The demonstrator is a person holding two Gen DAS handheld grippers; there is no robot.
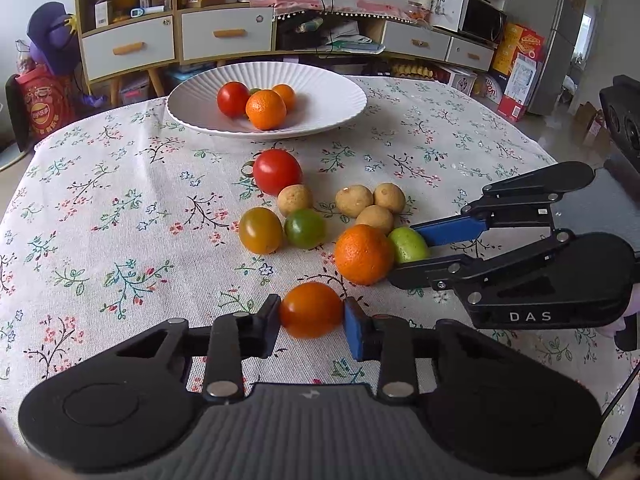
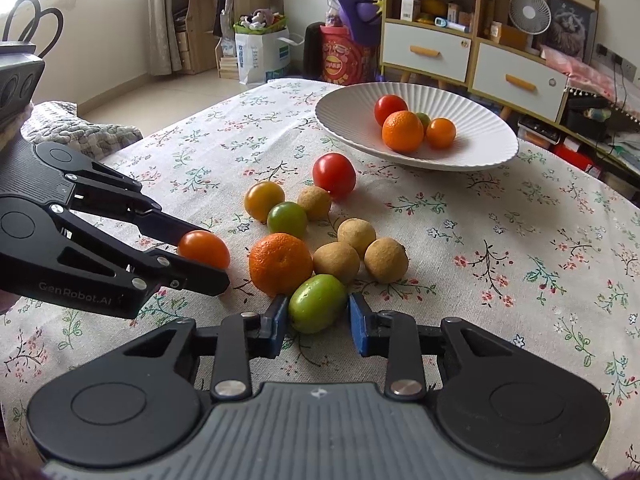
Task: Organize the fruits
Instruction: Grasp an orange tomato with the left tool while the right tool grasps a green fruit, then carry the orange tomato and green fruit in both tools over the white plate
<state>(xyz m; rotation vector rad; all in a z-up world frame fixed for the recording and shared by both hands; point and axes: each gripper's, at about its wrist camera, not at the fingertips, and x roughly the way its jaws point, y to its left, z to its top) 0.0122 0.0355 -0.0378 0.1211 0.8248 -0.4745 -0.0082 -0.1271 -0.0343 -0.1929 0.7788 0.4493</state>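
Now both grippers are gripping near the table's (image 1: 120, 208) near edge: the left gripper (image 1: 311, 322) is clamping an orange tomato (image 1: 310, 310), the right gripper (image 2: 318, 318) is clamping a green fruit (image 2: 317, 303). Both should probably be lifting straight up, gently, avoiding nudging the tangerine (image 1: 363, 254) touching the green fruit. Beyond it are lying four brown fruits, one yellowish tomato, one green tomato, one red tomato. Toward the far edge, the white plate (image 1: 192, 104) is holding four fruits.
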